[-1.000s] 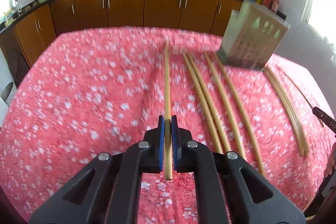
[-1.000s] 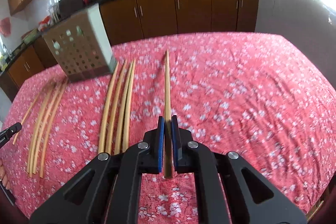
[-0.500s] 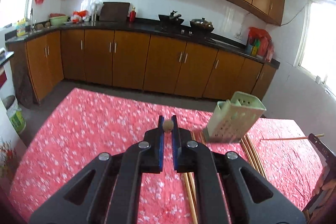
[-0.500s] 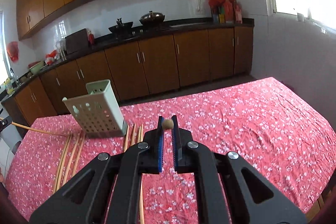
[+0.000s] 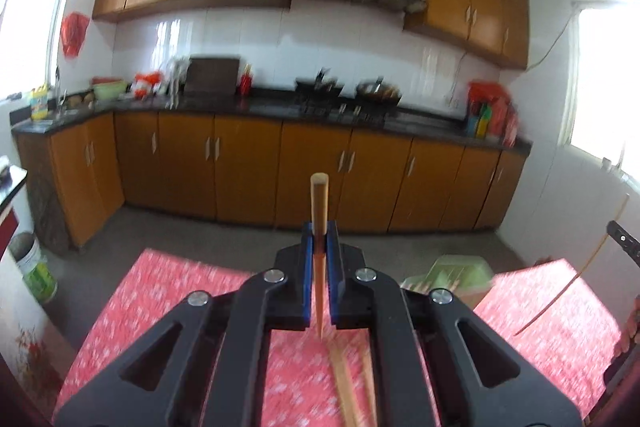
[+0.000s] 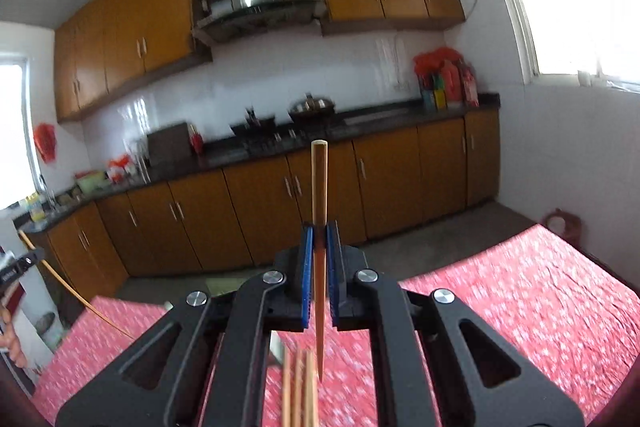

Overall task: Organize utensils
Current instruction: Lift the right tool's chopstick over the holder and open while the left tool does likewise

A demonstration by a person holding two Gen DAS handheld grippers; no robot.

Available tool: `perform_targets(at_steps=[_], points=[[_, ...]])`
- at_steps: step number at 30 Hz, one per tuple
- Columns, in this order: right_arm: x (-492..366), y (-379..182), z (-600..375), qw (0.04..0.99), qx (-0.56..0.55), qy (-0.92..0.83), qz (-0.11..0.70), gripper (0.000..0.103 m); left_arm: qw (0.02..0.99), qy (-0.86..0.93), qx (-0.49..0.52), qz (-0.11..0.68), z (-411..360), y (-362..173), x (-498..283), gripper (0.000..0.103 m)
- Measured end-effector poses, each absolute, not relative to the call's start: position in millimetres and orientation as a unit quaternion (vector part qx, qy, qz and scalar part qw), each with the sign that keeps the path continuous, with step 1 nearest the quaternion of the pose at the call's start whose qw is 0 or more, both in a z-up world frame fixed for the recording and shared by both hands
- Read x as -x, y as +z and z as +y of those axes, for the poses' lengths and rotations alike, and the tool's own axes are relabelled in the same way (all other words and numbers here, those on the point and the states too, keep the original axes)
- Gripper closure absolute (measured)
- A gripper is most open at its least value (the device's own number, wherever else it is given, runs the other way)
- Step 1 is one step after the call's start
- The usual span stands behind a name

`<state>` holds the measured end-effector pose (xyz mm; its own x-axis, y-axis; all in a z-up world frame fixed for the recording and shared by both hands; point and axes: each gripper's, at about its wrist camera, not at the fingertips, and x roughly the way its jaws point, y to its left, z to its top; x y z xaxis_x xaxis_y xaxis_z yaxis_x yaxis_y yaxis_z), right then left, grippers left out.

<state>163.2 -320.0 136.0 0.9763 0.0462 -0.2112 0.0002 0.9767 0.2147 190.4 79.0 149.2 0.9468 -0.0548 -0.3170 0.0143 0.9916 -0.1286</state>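
My left gripper is shut on a wooden chopstick, held well above the red flowered table and tilted so that its blunt end points up and away. My right gripper is shut on a second chopstick in the same way. A pale green perforated holder stands on the table just right of the left gripper, partly hidden by it. Loose chopsticks lie on the cloth below the left gripper. More chopsticks lie under the right one.
Brown kitchen cabinets and a dark counter run behind the table. In the left wrist view the other gripper's tip shows at the right edge with its chopstick. A white bucket stands on the floor at the left.
Both grippers have risen from the table and tilted upward, each lifting its chopstick off the cloth. The views have swung from the tabletop to the cabinets and wall.
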Motion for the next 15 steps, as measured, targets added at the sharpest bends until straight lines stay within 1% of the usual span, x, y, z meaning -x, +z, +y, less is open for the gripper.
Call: perform_targets(at_steps=[3, 8, 11, 15], points=[[-159.5, 163.5, -310.8, 0.99, -0.126, 0.037, 0.054, 0.096, 0.99, -0.036, 0.074, 0.115, 63.3, 179.0, -189.2, 0.096], [-170.4, 176.4, -287.3, 0.989, -0.133, 0.068, 0.01, 0.096, 0.991, -0.066, 0.092, 0.074, 31.8, 201.9, -200.0, 0.096], [-189.9, 164.6, -270.2, 0.99, -0.119, 0.075, 0.015, 0.096, 0.99, -0.081, 0.091, 0.075, 11.4, 196.3, -211.5, 0.096], [-217.3, 141.4, -257.5, 0.991, -0.105, 0.069, 0.05, 0.096, 0.986, -0.096, 0.088, 0.107, -12.3, 173.0, -236.2, 0.096]])
